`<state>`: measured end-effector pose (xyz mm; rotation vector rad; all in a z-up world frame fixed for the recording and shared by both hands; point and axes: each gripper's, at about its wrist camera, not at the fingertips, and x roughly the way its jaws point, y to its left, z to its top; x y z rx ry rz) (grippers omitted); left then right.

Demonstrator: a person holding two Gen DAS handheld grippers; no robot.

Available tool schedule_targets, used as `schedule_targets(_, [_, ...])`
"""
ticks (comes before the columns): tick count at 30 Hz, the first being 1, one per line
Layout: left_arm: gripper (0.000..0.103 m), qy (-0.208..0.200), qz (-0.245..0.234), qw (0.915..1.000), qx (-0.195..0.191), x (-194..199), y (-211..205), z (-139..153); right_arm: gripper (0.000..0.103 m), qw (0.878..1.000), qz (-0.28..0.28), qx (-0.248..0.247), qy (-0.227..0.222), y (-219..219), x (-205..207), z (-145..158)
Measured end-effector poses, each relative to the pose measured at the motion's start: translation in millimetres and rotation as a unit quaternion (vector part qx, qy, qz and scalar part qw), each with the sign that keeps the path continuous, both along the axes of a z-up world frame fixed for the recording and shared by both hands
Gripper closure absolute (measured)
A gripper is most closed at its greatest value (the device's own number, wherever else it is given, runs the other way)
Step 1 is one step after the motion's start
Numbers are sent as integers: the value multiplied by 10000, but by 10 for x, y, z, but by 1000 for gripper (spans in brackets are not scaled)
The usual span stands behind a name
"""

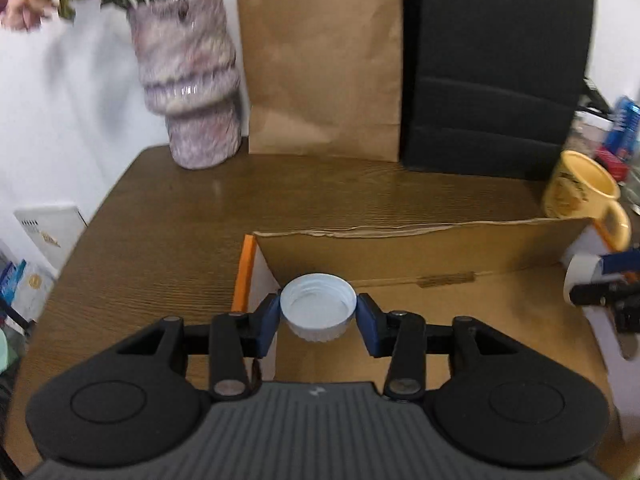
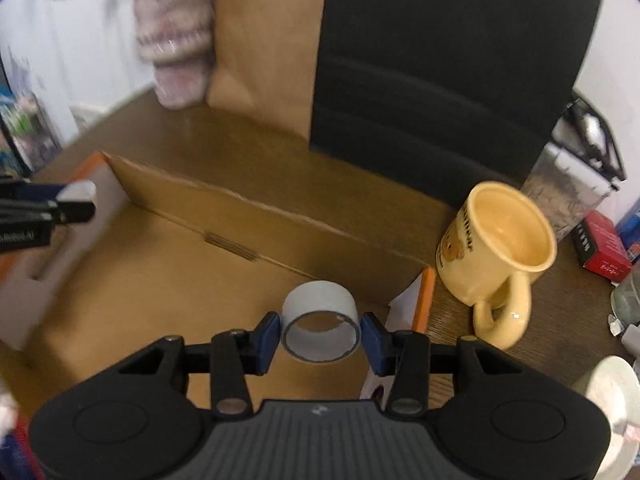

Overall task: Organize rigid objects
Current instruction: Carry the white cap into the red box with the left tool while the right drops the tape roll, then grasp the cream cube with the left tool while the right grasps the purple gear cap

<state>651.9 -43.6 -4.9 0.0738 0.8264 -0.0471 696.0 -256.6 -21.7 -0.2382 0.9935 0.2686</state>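
Observation:
My left gripper (image 1: 318, 314) is shut on a white screw cap (image 1: 318, 308), open side up, held over the left end of the open cardboard box (image 1: 400, 240). My right gripper (image 2: 320, 334) is shut on a roll of white tape (image 2: 320, 320), held over the right end of the same box (image 2: 200, 200). Each gripper shows in the other's view: the right one with the tape at the right edge (image 1: 588, 284), the left one with the cap at the left edge (image 2: 76, 200).
A yellow mug (image 2: 496, 248) stands on the wooden table just right of the box (image 1: 580, 188). A marbled vase (image 1: 188, 92), a brown paper bag (image 1: 324, 60) and a black bag (image 1: 492, 68) stand along the back. Small boxes (image 2: 600, 248) lie at far right.

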Motion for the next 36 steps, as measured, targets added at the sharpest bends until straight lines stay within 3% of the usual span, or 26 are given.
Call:
schedule_targets(2, [43,1,-11,9999,-116,77,26,-86,45,9998,-35,-169,-81,33,79,-89])
schedule_targets(5, [39,-48,-48,9999,-133,94,13,-137,36,9997,20,-163,-176,61,97,-123])
schedule_targets(10, [33,-209,-17,9997,-110,-18,2,19,35,9988,26,-30,-495,-21,8,85])
schedule_targets(15, [25,-794,17,9968,12,-415,120,375,32,9936,47,323,-1078,-192,-468,579])
schedule_targets(17, [24,-1084,33,9941,-22,-694,199,553,20,9884,70,508,-1431,-253,-805,806])
schedule_targets(21, [17,-1844,139,9820,-371,-1472,398,896,16,9717,74,901,-2181,-346,-1642,1144])
schedule_targets(23, [12,-2269,131,9731,-377,-1951,424,986,7,9601,95,1206,-2523,-402,-2126,1185])
schedule_targets(28, [6,-2875,53,9576,-164,-2987,361,984,6,9397,155,1634,-3000,-418,-3178,961])
schedule_targets(33, [0,-3377,117,9409,-250,-3947,369,780,0,9186,222,1816,-3503,-364,-4070,680])
schedule_targets(36, [0,-3532,115,9352,-230,-4398,393,605,0,9126,327,1747,-3681,-327,-4466,532])
